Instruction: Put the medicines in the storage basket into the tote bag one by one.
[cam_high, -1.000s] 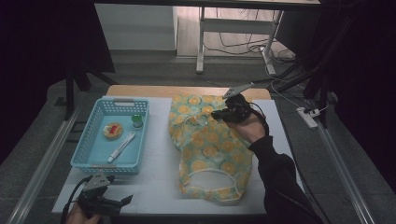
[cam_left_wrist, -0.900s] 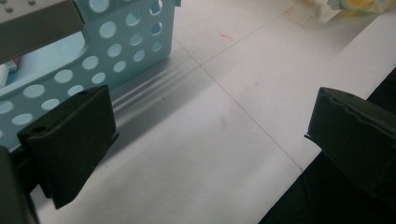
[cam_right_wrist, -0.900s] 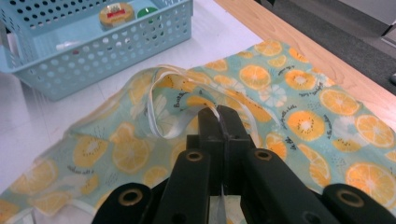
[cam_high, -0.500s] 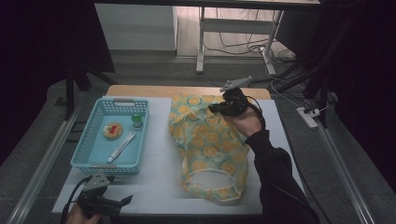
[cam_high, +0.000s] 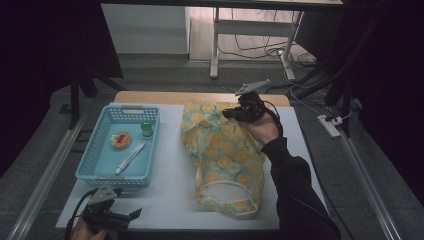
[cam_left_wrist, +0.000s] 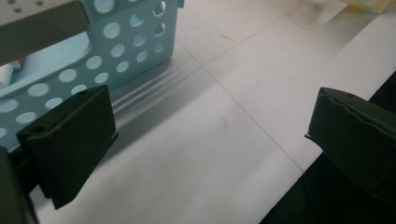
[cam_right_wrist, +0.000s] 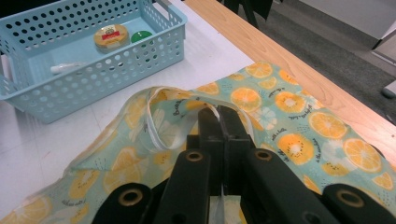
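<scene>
1. Right gripper (cam_right_wrist: 218, 122): jaws pressed together, pinching the top edge of the orange-print garment (cam_high: 225, 155).
2. Garment: lies flat below and behind the jaws; folding barely begun.
3. Left gripper (cam_left_wrist: 205, 140): jaws spread, idle, basket (cam_left_wrist: 135, 51) just ahead-left.

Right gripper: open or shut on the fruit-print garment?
Shut on it. In the right gripper view the right gripper has its jaws pressed together over the garment, pinching the fabric near its far end.
</scene>
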